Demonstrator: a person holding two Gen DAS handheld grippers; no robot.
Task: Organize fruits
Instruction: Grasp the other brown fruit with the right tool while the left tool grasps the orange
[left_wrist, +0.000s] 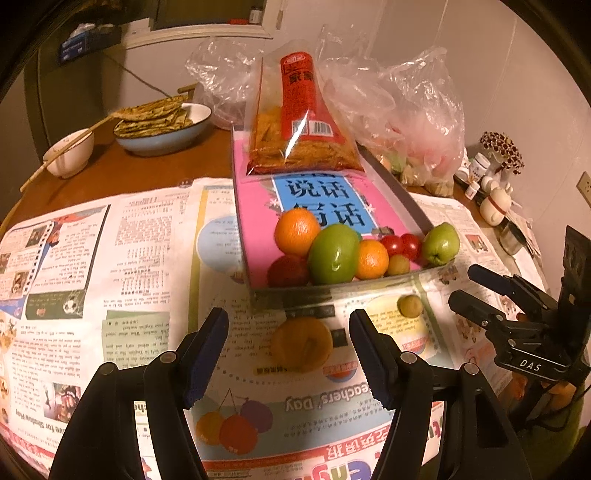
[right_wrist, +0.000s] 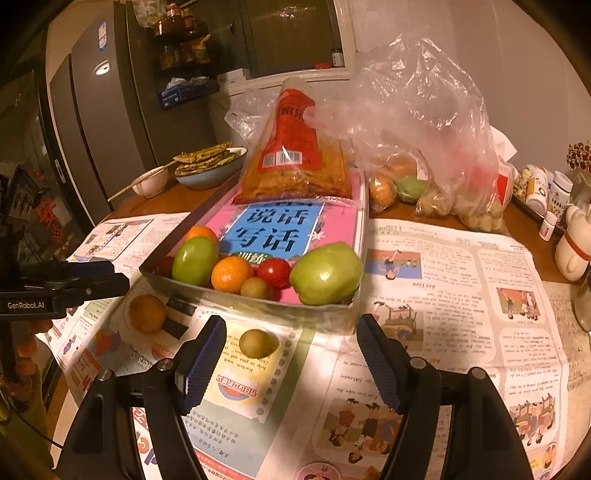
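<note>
A shallow grey box (left_wrist: 314, 293) (right_wrist: 258, 308) holds a pink book and, at its near end, two oranges (left_wrist: 297, 232), two green apples (left_wrist: 334, 254) (right_wrist: 327, 273), red tomatoes (left_wrist: 400, 244) and a small green fruit. On the newspaper in front of the box lie a loose orange (left_wrist: 302, 343) (right_wrist: 146, 314) and a small green fruit (left_wrist: 410, 305) (right_wrist: 256, 343). My left gripper (left_wrist: 289, 315) is open, the loose orange just beyond its tips, untouched. My right gripper (right_wrist: 291, 320) is open, with the small green fruit ahead near its left finger.
A red snack bag (left_wrist: 299, 122) lies at the box's far end. Clear plastic bags (right_wrist: 417, 122) of produce stand behind it. A bowl of flatbreads (left_wrist: 162, 125) and a small bowl with chopsticks (left_wrist: 70, 155) sit at the back left. Bottles and figurines (right_wrist: 554, 199) line the right.
</note>
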